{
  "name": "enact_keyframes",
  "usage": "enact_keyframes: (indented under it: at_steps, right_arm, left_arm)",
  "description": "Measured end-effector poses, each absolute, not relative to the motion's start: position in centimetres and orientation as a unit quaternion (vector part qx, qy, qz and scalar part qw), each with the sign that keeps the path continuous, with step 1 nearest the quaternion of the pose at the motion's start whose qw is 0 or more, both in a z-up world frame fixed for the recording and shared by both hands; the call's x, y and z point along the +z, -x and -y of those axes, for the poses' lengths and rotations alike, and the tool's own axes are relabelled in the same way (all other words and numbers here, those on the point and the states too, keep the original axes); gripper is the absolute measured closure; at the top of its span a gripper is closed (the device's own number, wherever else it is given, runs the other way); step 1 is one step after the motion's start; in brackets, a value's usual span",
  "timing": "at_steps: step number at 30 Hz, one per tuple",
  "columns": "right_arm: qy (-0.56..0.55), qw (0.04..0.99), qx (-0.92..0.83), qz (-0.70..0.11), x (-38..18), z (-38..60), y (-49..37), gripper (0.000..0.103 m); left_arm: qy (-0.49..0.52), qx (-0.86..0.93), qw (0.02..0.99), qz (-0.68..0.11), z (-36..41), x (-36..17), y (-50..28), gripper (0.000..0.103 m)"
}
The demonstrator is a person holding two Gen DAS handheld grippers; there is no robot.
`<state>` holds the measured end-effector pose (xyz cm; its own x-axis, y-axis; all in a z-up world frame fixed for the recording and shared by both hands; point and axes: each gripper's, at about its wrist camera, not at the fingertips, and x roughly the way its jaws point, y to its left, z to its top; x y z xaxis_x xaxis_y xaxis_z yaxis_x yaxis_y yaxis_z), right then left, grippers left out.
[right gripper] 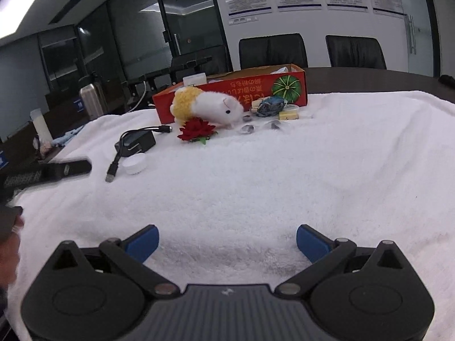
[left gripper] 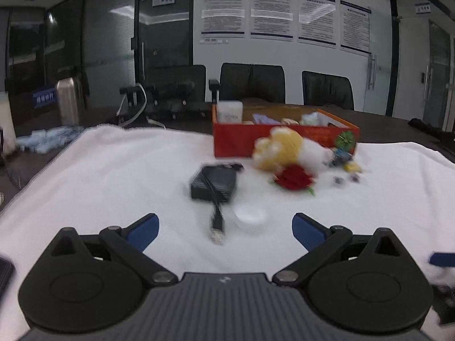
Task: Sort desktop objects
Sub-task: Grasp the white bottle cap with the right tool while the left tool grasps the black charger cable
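Observation:
On a white towel (left gripper: pixel 113 170) (right gripper: pixel 312 170) lie a black charger with cable (left gripper: pixel 213 183) (right gripper: pixel 136 142), a small white round lid (left gripper: pixel 250 216) (right gripper: pixel 134 164), a red fabric flower (left gripper: pixel 293 177) (right gripper: pixel 196 130), a white and yellow plush toy (left gripper: pixel 284 147) (right gripper: pixel 210 106) and several small items (left gripper: pixel 344 167) (right gripper: pixel 273 106). An orange box (left gripper: pixel 241 139) (right gripper: pixel 256 85) stands behind them, holding several things. My left gripper (left gripper: pixel 225 228) is open and empty, just short of the cable plug and lid. My right gripper (right gripper: pixel 227 241) is open and empty over bare towel.
A steel bottle (left gripper: pixel 67 102) (right gripper: pixel 91 101) and blue cloth (left gripper: pixel 45 140) sit at the left on the dark table. Black chairs (left gripper: pixel 253 82) (right gripper: pixel 273 49) stand behind the table. The left gripper's body (right gripper: pixel 57 172) shows at the left in the right wrist view.

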<state>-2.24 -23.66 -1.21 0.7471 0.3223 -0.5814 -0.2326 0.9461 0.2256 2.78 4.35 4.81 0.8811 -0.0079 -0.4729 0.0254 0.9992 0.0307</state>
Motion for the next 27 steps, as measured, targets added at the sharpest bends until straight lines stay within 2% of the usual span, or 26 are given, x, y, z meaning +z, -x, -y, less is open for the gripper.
enact_keyframes:
  at_steps: [5,7,12,15,17,19,23,24,26,27]
  right_arm:
    - [0.024,0.915,0.200,-0.351,2.1,22.8,0.9,0.000]
    - [0.031,0.917,0.227,-0.328,3.6,22.4,-0.3,0.000]
    - [0.053,0.906,0.298,-0.296,4.3,18.1,-5.7,0.011]
    - [0.061,0.887,0.349,-0.296,3.2,14.9,-8.8,0.014]
    - [0.056,0.868,0.383,-0.311,2.0,12.8,-10.9,0.021]
    - [0.075,0.862,0.381,-0.327,0.8,11.0,-12.2,0.035]
    - [0.107,0.866,0.371,-0.317,-0.5,9.3,-12.9,0.050]
    - [0.104,0.866,0.374,-0.317,-0.5,9.3,-12.9,0.064]
    - [0.098,0.868,0.373,-0.314,0.0,9.8,-12.8,0.064]
    - [0.098,0.870,0.370,-0.311,0.3,10.2,-12.6,0.064]
  left_arm:
    - [-0.048,-0.021,0.966,-0.252,-6.5,4.8,-6.4,0.006]
    - [-0.029,-0.030,0.961,-0.275,-7.5,3.9,-8.0,0.016]
    - [0.028,-0.006,0.956,-0.293,-9.8,2.1,-10.2,0.024]
    - [0.065,-0.010,0.953,-0.296,-10.9,1.5,-10.8,0.025]
    - [0.079,-0.018,0.952,-0.295,-11.4,1.2,-10.9,0.025]
    - [0.081,-0.020,0.953,-0.291,-11.6,1.1,-10.9,0.025]
    - [0.090,-0.034,0.950,-0.295,-11.5,1.1,-10.9,0.028]
    - [0.090,-0.039,0.950,-0.295,-11.3,1.0,-10.9,0.031]
    - [0.090,-0.052,0.949,-0.298,-10.8,0.9,-10.9,0.039]
    - [0.088,-0.056,0.947,-0.303,-10.5,0.9,-10.9,0.046]
